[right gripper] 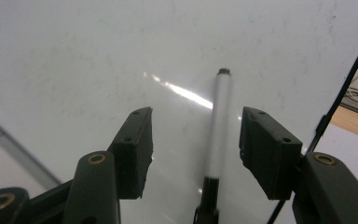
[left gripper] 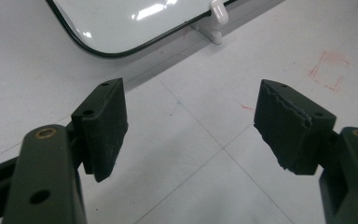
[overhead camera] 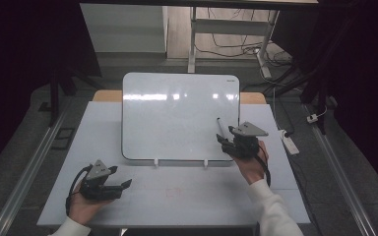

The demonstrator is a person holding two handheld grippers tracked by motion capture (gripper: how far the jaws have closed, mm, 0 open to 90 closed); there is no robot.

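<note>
I see the whiteboard (overhead camera: 177,115) propped on two small white clips (overhead camera: 155,162) mid-worktop (overhead camera: 103,142), a white marker (right gripper: 218,126) lying on its lower right area between my right gripper (overhead camera: 230,142)'s spread fingers (right gripper: 133,149), untouched. My left gripper (overhead camera: 120,186) rests over bare worktop near the front edge, fingers (left gripper: 103,126) wide apart, a faint red square (left gripper: 328,70) marked just beyond.

A glossy white rectangular whiteboard with a thin dark rim (overhead camera: 177,118) stands propped on two small white clips at its lower edge. A slim white marker with dark ends (right gripper: 218,126) lies against its lower right area.
</note>
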